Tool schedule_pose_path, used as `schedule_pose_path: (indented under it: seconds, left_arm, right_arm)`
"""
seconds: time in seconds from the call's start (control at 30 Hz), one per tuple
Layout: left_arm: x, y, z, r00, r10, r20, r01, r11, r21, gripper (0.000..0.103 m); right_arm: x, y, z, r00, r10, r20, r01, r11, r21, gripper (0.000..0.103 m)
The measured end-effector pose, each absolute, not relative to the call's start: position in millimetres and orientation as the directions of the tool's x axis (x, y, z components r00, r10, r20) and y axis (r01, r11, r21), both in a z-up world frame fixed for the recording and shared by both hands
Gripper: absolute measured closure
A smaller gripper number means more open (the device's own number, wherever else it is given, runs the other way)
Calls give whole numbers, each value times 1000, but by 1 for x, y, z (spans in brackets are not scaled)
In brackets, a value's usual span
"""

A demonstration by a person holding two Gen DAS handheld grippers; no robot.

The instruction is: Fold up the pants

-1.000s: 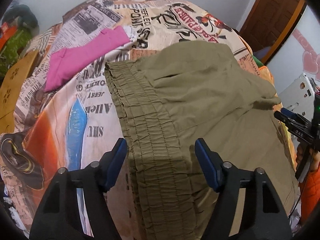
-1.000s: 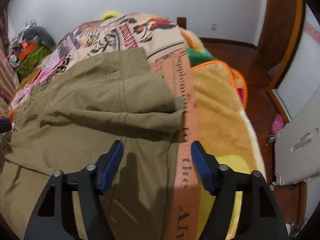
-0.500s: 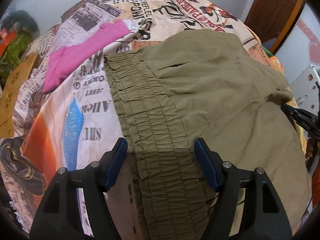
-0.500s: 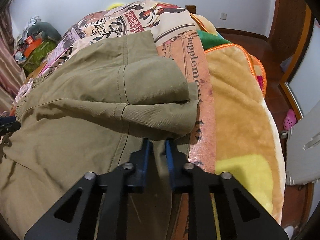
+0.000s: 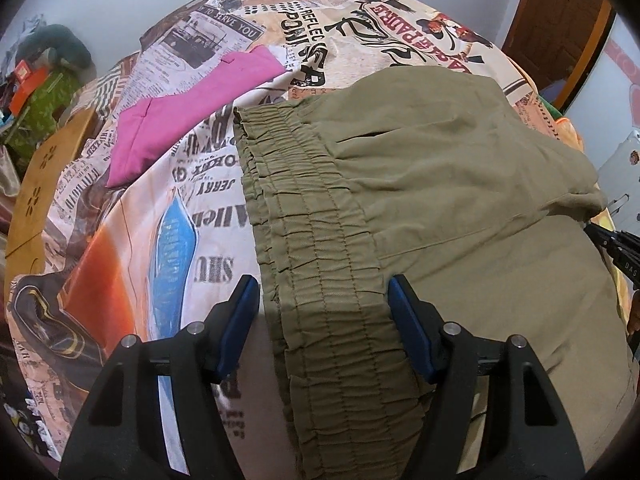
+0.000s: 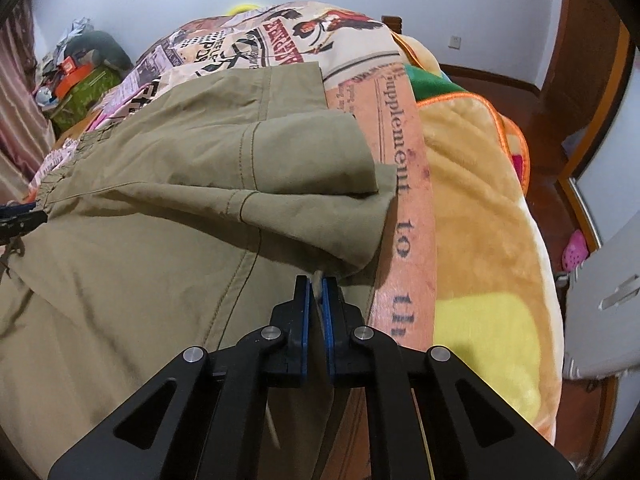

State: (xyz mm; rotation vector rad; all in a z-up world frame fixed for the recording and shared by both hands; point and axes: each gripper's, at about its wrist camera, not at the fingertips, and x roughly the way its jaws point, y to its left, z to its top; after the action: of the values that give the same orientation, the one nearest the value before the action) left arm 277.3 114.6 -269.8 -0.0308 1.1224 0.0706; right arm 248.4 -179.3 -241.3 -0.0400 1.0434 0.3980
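Note:
Olive green pants (image 5: 440, 200) lie spread on a bed with a newspaper-print cover (image 5: 132, 264). Their elastic waistband (image 5: 316, 264) runs toward my left gripper (image 5: 324, 332), which is open with a jaw on either side of the waistband. In the right wrist view the pants (image 6: 160, 208) have one leg folded over the other. My right gripper (image 6: 316, 292) is shut on the edge of the pants' lower leg near the hem. The right gripper also shows at the right edge of the left wrist view (image 5: 616, 244).
A folded pink garment (image 5: 180, 108) lies on the bed beyond the waistband. A yellow plush blanket with orange trim (image 6: 480, 220) covers the bed's right side. Clutter and a green bag (image 6: 80, 88) stand at the far left. A wooden door (image 5: 560, 20) is at the far right.
My right gripper closed from wide open onto the pants' leg edge. My left gripper stayed open and moved a little forward along the waistband.

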Motion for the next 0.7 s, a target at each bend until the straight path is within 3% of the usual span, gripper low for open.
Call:
schedule_pose_path:
  seconds: [0.43, 0.5, 0.63, 0.7]
  left_arm:
    - [270, 121, -239, 463, 40, -885, -61, 998, 13, 34]
    - [271, 126, -229, 484, 39, -874, -66, 998, 8, 34]
    - [283, 136, -223, 491, 24, -871, -88, 996, -22, 34]
    - [291, 137, -226, 482, 14, -876, -89, 995, -33, 34]
  right_arm:
    - [241, -182, -216, 443, 264, -857, -314, 941, 127, 96]
    - [242, -184, -206, 465, 274, -842, -310, 941, 135, 92]
    - [251, -187, -183, 525, 298, -797, -307, 940, 149, 66]
    - [258, -184, -180, 541, 296, -787, -310, 940, 141, 65]
